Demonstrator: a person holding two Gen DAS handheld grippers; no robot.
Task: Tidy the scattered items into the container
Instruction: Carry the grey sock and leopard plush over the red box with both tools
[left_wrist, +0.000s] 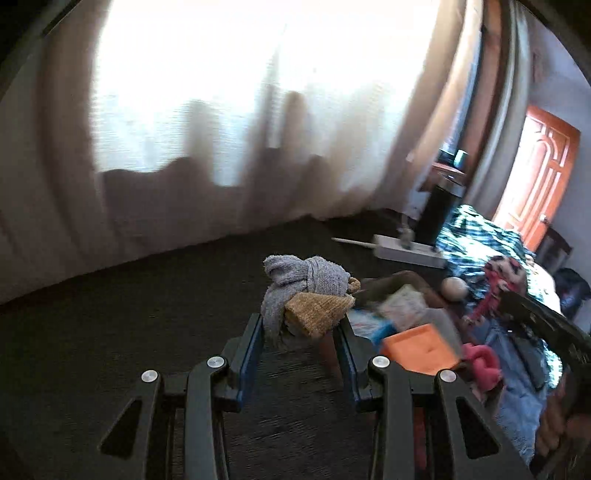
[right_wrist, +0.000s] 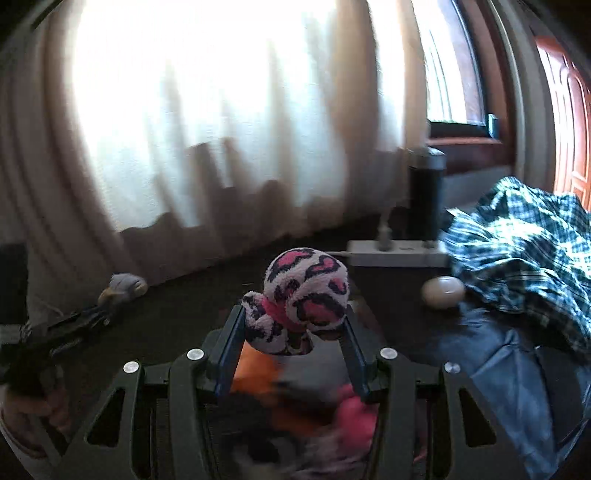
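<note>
My left gripper (left_wrist: 301, 325) is shut on a grey and tan rolled sock bundle (left_wrist: 310, 291) and holds it above the dark carpet, just left of the cardboard box (left_wrist: 391, 282). The box holds an orange item (left_wrist: 421, 349), a pink item (left_wrist: 480, 365) and other things. My right gripper (right_wrist: 293, 328) is shut on a pink, white and black leopard-print sock ball (right_wrist: 301, 299), held above the box contents, which are blurred below it. The left gripper and its sock bundle (right_wrist: 122, 286) also show at the left of the right wrist view. The leopard sock (left_wrist: 498, 284) shows at the right of the left wrist view.
A white power strip (right_wrist: 399, 253) and a black cylinder (right_wrist: 424, 195) stand by the curtain. A cream egg-shaped object (right_wrist: 443, 291) lies on the carpet. A green plaid cloth (right_wrist: 524, 251) and blue denim (right_wrist: 509, 365) lie to the right. An orange door (left_wrist: 539, 173) is behind.
</note>
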